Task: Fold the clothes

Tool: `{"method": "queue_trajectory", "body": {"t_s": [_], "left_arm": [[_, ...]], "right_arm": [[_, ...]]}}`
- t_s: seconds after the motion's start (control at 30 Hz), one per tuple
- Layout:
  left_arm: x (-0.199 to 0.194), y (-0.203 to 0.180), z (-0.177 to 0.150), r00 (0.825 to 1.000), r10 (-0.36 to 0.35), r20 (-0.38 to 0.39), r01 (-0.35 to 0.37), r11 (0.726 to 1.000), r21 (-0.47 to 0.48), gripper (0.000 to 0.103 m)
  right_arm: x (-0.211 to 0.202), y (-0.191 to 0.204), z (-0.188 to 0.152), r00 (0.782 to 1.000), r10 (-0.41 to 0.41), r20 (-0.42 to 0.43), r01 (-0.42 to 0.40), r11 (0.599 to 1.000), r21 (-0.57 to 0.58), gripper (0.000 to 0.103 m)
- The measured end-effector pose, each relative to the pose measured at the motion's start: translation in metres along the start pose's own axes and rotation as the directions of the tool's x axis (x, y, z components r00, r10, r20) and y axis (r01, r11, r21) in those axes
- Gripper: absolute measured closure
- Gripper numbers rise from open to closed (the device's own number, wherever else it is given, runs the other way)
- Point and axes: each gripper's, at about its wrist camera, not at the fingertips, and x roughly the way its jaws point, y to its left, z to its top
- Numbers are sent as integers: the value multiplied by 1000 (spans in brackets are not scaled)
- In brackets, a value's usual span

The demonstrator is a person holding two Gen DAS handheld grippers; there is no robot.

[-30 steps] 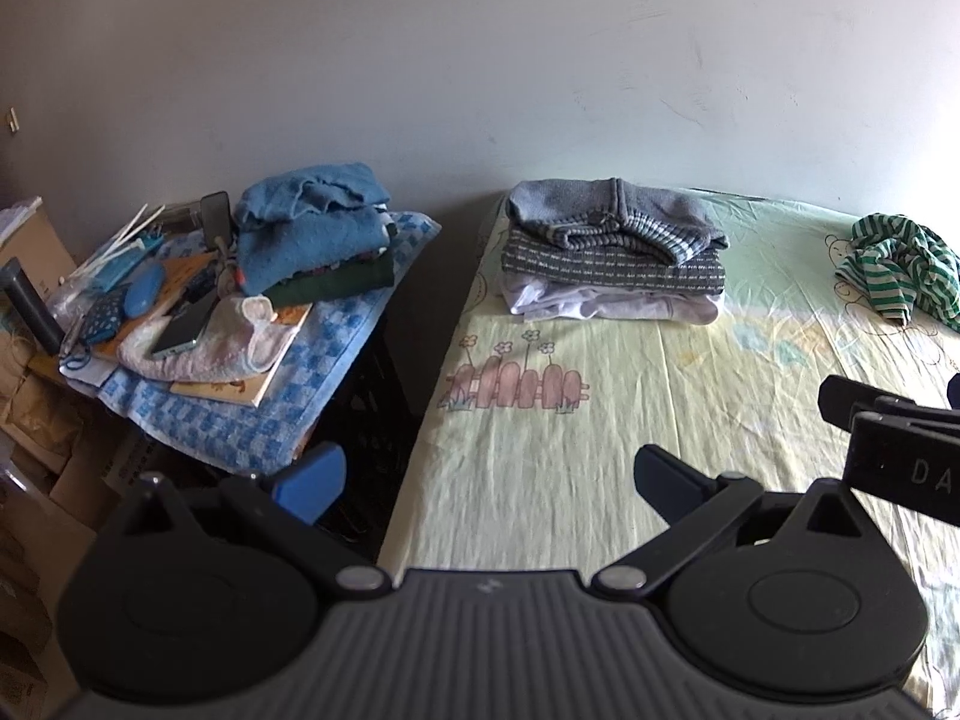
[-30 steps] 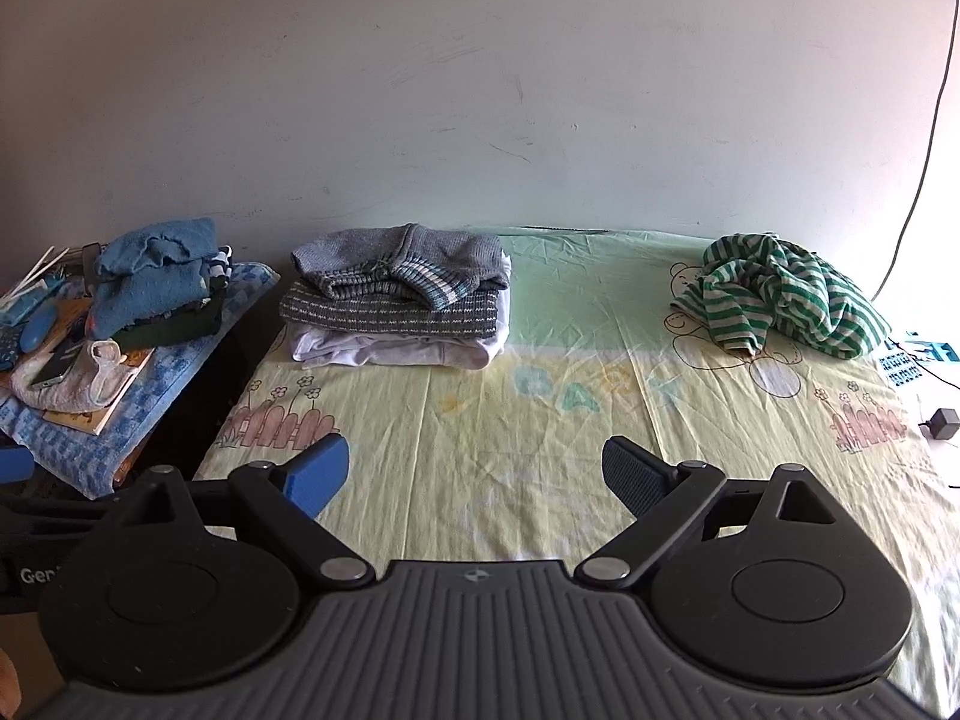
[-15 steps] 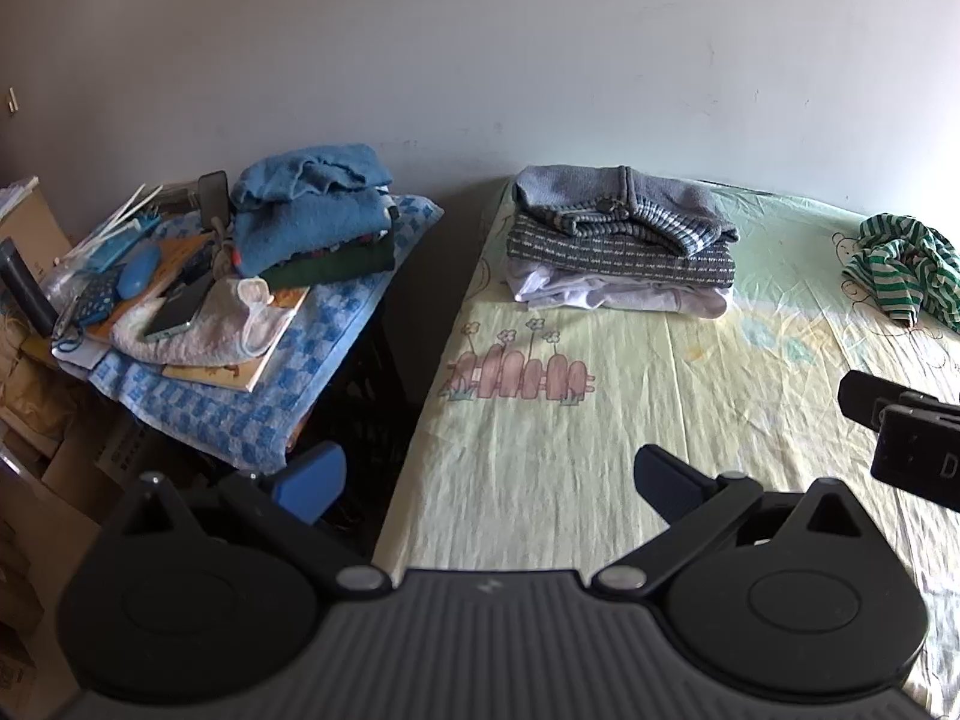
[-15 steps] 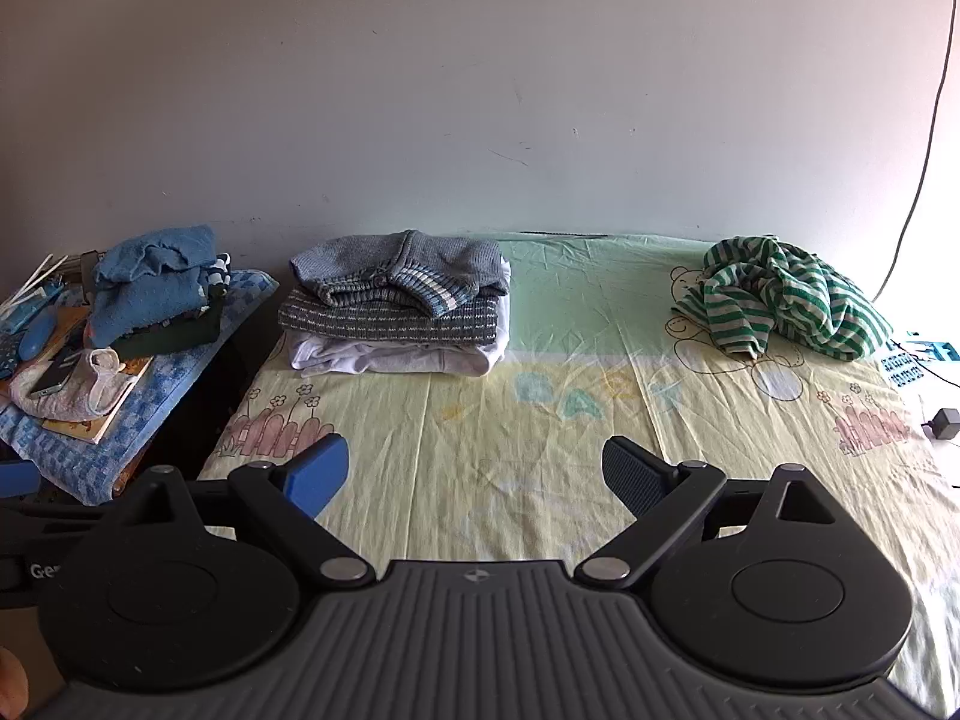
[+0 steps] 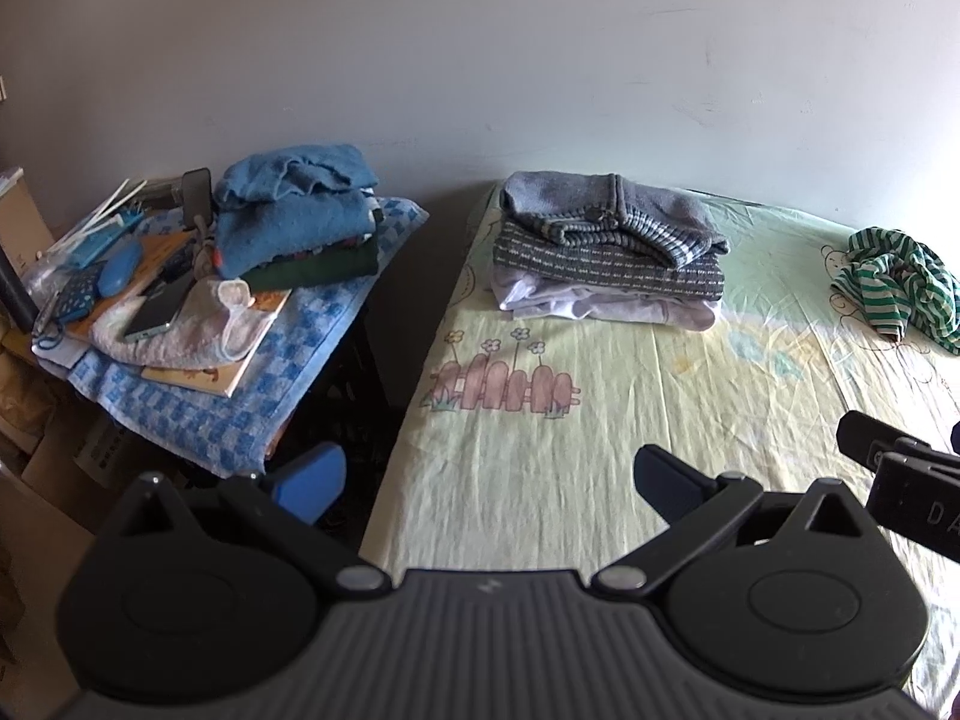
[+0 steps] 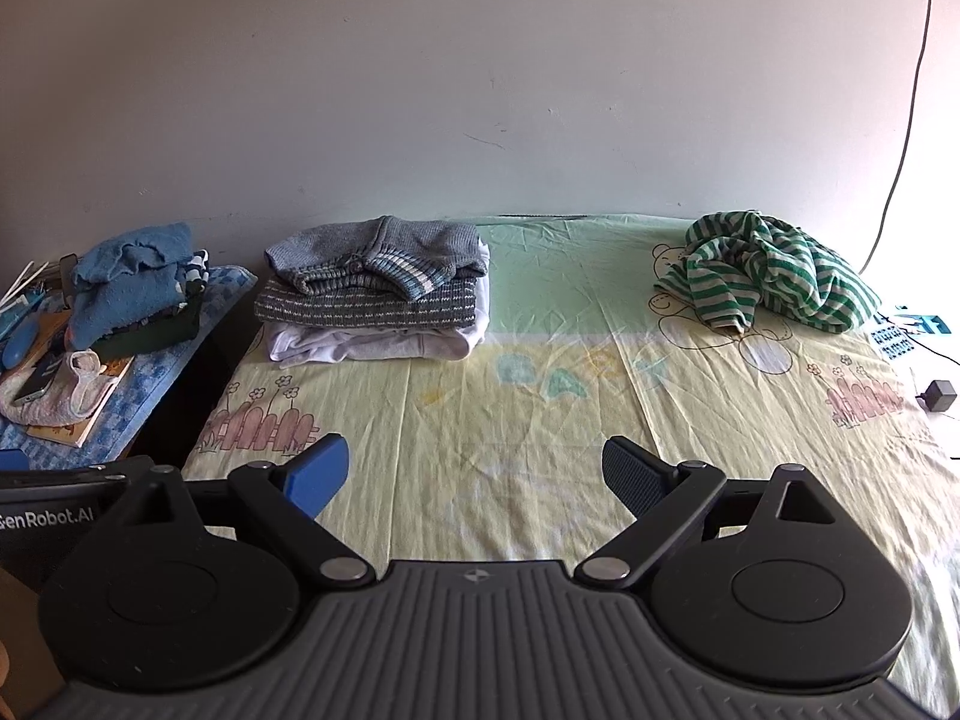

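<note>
Fingers [image 5: 312, 474] of both grippers spread wide, apparently empty, above the bedsheet [image 6: 510, 420].

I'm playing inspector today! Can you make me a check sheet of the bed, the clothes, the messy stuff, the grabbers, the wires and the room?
Surface: bed sheet with cartoon prints, wrinkled, mostly bare in the middle.
Job's things: striped shirt crumpled, unfolded, far right; folded pile of three garments, far left of the bed.
Clutter: side table with blue towels, a phone, books and small items.
Grippers: left gripper open, empty; right gripper open, empty.
Cables: cable down the wall at right; charger plug by the bed edge.
Surroundings: plain wall; cardboard boxes at left.
</note>
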Motion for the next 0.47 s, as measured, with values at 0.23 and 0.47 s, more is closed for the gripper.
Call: {"method": "queue_trajectory", "body": {"t_s": [0.23, 0.47], "left_arm": [[4, -1, 2, 1000, -9, 3, 9, 1000, 0, 0], [6, -4, 5, 1000, 4, 12, -4, 1000, 17, 0]], "right_arm": [[1, 0, 1, 1000, -2, 11, 2, 1000, -1, 9], [2, 2, 3, 1000, -8, 26, 9, 1000, -14, 9]]}}
